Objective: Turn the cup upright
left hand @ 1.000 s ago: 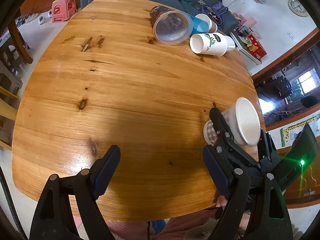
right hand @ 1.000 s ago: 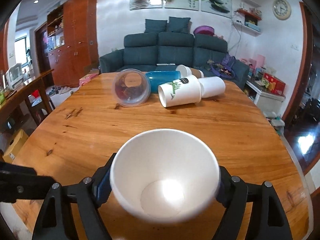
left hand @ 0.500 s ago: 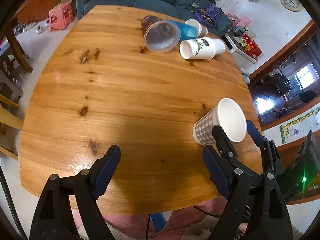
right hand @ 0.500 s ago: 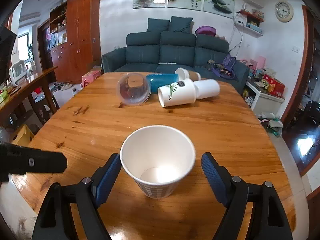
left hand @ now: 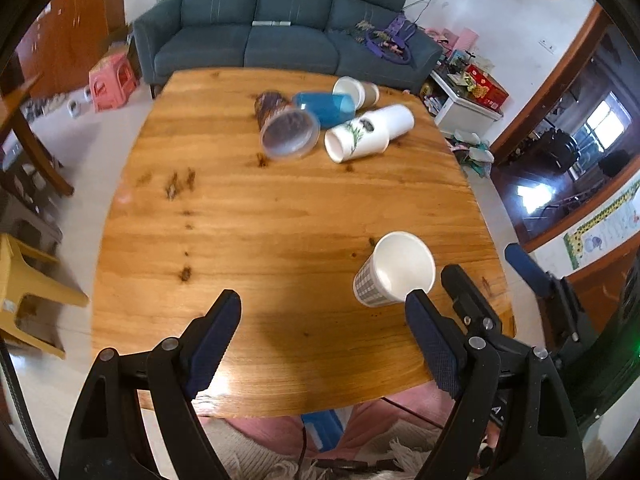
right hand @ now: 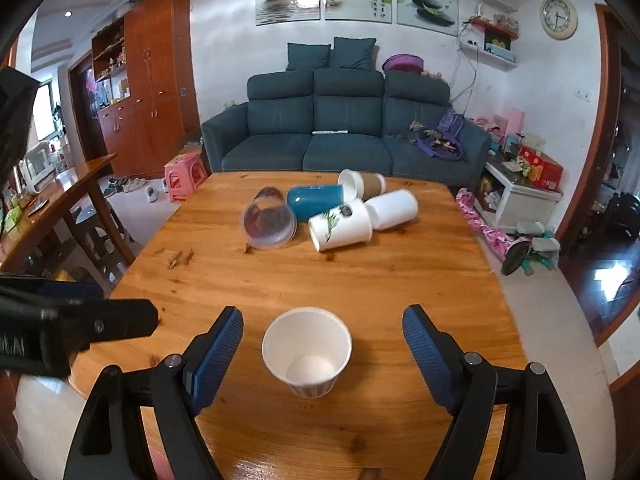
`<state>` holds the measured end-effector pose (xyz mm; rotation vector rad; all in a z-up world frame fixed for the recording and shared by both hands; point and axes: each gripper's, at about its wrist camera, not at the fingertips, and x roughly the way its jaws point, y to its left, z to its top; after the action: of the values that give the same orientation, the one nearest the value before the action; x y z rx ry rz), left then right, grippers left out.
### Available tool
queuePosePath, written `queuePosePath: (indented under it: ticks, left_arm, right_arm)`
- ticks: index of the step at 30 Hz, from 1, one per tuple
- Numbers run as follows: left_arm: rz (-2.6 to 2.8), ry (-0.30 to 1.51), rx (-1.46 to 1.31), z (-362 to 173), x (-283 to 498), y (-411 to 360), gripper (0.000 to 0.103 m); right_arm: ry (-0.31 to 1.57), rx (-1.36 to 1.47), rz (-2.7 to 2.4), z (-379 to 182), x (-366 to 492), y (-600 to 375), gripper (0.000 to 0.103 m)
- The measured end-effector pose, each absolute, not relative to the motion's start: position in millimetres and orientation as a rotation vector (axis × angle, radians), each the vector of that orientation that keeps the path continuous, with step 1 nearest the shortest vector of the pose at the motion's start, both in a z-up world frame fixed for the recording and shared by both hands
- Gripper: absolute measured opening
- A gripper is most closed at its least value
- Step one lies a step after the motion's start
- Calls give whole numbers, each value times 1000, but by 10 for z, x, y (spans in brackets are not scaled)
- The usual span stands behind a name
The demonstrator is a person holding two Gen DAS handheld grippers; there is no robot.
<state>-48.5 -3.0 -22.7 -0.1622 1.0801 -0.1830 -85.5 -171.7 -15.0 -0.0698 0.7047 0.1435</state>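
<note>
A white paper cup with a checked grey wall [right hand: 307, 352] [left hand: 394, 270] stands upright on the wooden table [right hand: 360, 276], mouth up, near the front right edge. My right gripper [right hand: 323, 354] is open and drawn back, its blue pads well apart on either side of the cup without touching it. My left gripper [left hand: 326, 340] is open over the table's front edge with nothing between its fingers; the cup is just beyond its right finger [left hand: 430, 344]. In the left wrist view the right gripper [left hand: 492, 276] shows at the right, behind the cup.
Several cups lie on their sides at the far end: a clear plastic cup [right hand: 269, 222], a blue one [right hand: 316, 200], a white cup with a leaf print [right hand: 340, 224], a plain white one [right hand: 394, 208] and a brown-sleeved one [right hand: 362, 184]. A sofa [right hand: 344, 140] stands beyond the table.
The right gripper opened, set the cup free standing upright on the table, and pulled back toward me. The left gripper also drew back and tilted up, showing more of the room.
</note>
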Motion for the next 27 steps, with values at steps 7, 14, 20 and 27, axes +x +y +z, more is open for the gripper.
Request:
queuePosePath:
  ticks: [7, 14, 20, 27]
  left_arm:
    - [-127, 954, -94, 93, -518, -60, 87]
    - [-117, 978, -125, -16, -492, -86, 87]
    - [-98, 942, -121, 75, -642, -121, 87]
    - [-95, 939, -104, 174, -711, -142, 87]
  right_arm:
    - [739, -129, 109, -165, -800, -1658, 83]
    - [775, -148, 97, -176, -800, -1697, 83]
    - [763, -129, 99, 20, -928, -1737, 83]
    - [793, -92, 63, 293, -982, -1796, 83]
